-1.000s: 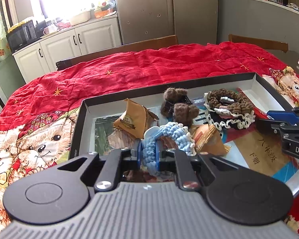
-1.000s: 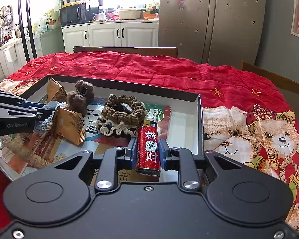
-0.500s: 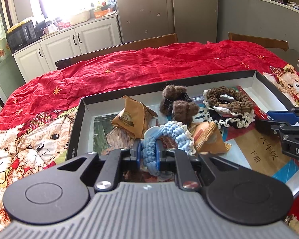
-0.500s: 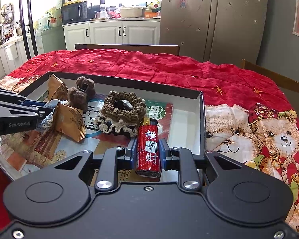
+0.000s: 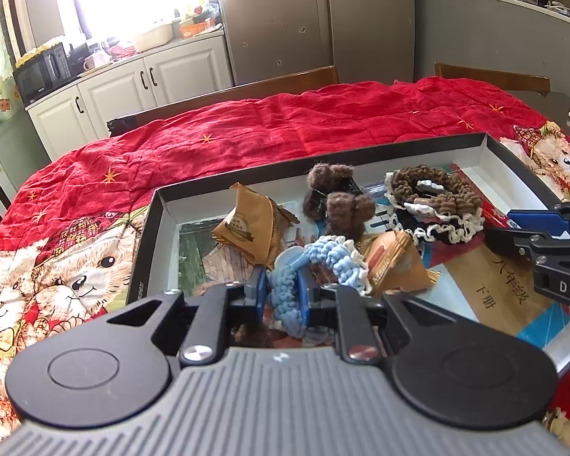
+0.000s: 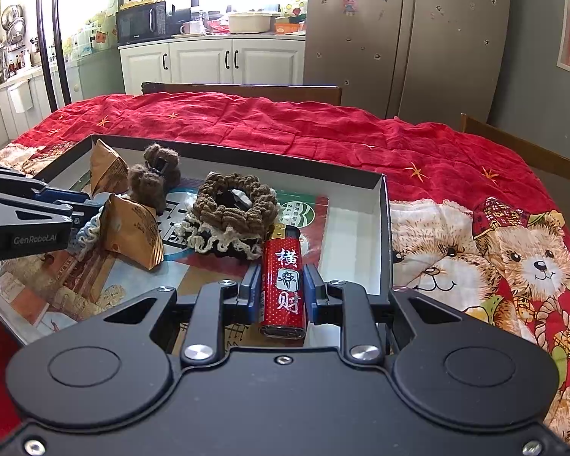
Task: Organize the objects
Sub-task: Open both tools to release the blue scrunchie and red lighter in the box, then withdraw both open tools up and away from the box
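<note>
The biggest thing in both cams is the red cloth (image 5: pixel 285 133) with teddy bear prints, which covers the whole table. On it sits a shallow box (image 5: pixel 152 235), black outside and white inside, with printed booklets lining the bottom.

Only the left cam shows the left gripper (image 5: pixel 282 281) head-on. Its jaws have just been opening and now stand loosened around a blue crocheted scrunchie (image 5: pixel 334 258), which is still between the pads and curls off ahead and to the right of them. From the right cam that scrunchie is mostly hidden behind a tan snack packet (image 6: pixel 133 231).

Only the right cam shows the right gripper (image 6: pixel 282 285) pinching a red lighter (image 6: pixel 284 258). It's glossy with white characters and a black top, and it points straight ahead between the pads. The left cam only catches that gripper side-on at its right edge, lighter out of sight.

For room, the box wall is just right of the right gripper, with a bare white strip of floor between the wall and the lighter. The left gripper has a bare bit of floor off to its left before the wall.

Ahead of both grippers are a brown and cream scrunchie (image 6: pixel 233 205), a fuzzy brown hair clip (image 5: pixel 334 197) and a second tan packet (image 5: pixel 247 224), all bunched close together.
</note>
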